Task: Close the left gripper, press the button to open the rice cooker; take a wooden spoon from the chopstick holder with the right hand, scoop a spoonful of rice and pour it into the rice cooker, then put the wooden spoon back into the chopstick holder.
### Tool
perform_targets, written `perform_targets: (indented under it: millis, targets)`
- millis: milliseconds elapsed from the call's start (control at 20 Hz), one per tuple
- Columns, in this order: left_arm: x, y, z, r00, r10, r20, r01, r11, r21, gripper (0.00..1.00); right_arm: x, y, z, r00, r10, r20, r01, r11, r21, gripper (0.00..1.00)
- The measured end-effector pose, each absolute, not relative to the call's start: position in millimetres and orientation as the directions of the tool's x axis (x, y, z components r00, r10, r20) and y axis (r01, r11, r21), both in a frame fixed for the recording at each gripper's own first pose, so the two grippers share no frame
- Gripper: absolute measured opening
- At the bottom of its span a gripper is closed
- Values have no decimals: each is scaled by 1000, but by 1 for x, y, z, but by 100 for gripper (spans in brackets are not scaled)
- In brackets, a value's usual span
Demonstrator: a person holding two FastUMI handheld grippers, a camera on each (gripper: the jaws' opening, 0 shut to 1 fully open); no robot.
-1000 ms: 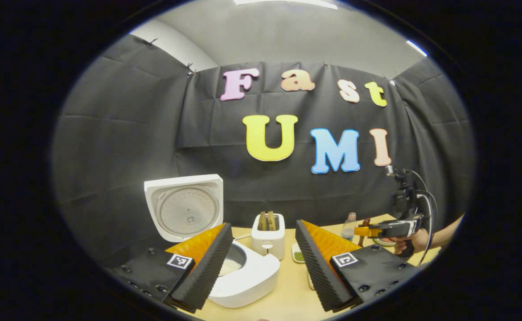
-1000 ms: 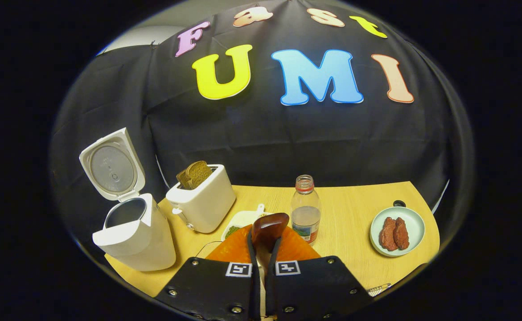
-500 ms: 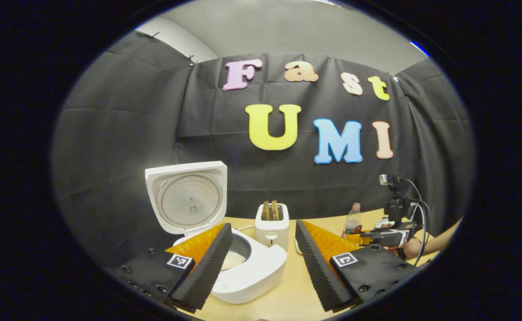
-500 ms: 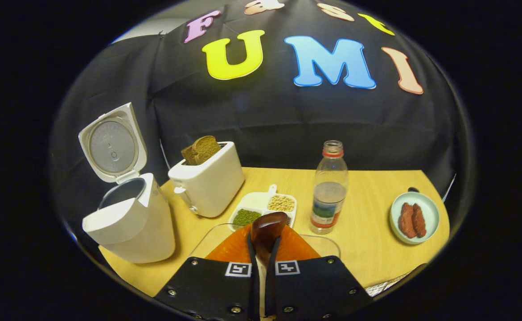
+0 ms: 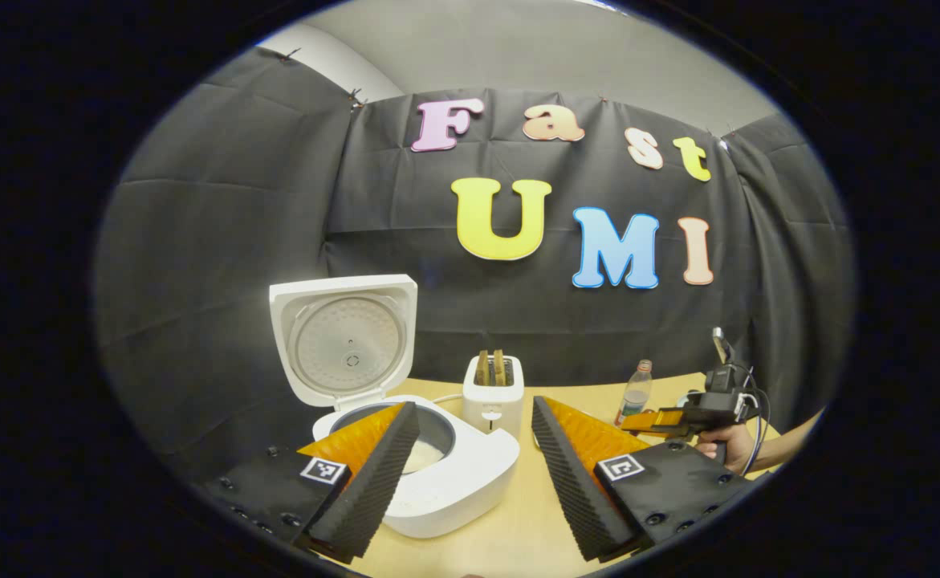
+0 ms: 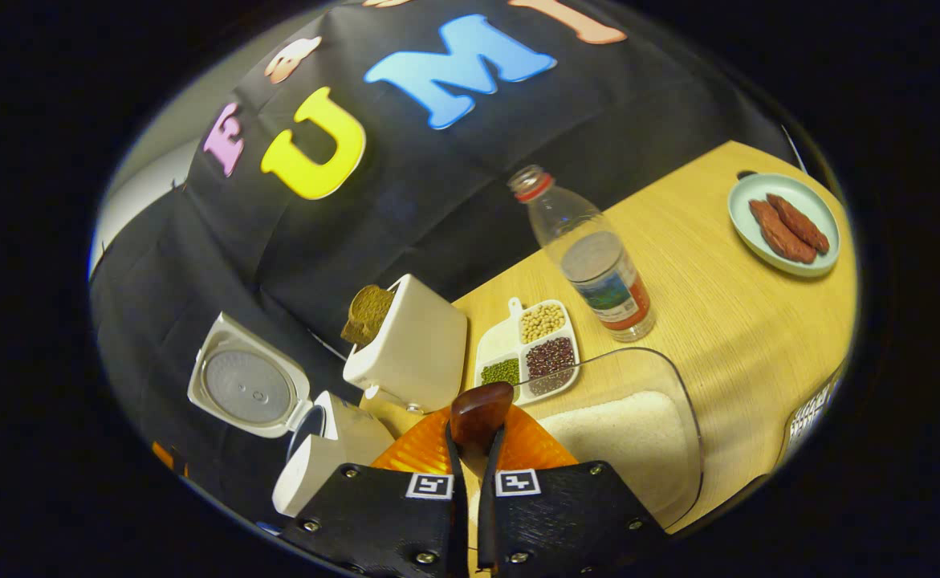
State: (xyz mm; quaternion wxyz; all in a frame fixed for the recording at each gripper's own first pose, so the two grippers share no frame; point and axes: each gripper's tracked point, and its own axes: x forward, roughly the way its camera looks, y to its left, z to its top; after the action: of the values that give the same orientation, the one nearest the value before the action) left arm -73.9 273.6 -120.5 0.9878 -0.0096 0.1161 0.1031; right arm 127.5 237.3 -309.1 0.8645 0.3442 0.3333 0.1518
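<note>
The white rice cooker (image 5: 445, 482) stands open with its lid (image 5: 343, 341) upright and some white rice in its pot. My left gripper (image 5: 474, 409) is open just in front of it, holding nothing. My right gripper (image 6: 474, 437) is shut on the dark wooden spoon (image 6: 482, 411), whose rounded end sticks out past the fingers. It is tilted above the near edge of a clear container of rice (image 6: 622, 437). Further off is the same right gripper (image 5: 678, 417), held by a hand (image 5: 726, 445). The open cooker (image 6: 309, 453) sits at the lower left of the right gripper view.
On the wooden table (image 6: 718, 313) stand a white toaster (image 6: 413, 345) with bread, a divided dish of beans (image 6: 530, 353), a plastic bottle (image 6: 594, 257) and a plate of sausages (image 6: 787, 225). A mesh metal item (image 6: 813, 405) shows at the right edge.
The right gripper has rolled to one side and come down over the rice container with the spoon still in it. The left gripper stays open by the cooker.
</note>
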Motion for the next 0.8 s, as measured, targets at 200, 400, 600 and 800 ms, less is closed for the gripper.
perform_targets:
  millis: [200,400,600,800]
  targets:
    - [-75,278,-114,955,205,-216,-211,977,-6,98,141,195,-282,798,449,-402,54,610,790,5]
    - [-72,273,-113,957,197,-214,-206,978,-24,98,140,172,-242,844,441,-305,70,474,878,5]
    - [-66,271,-107,964,181,-192,-188,982,-16,98,137,171,-213,864,439,-246,65,387,920,5]
    - [-64,270,-103,974,141,-176,-149,988,-37,98,132,187,-183,862,463,-206,42,340,940,5]
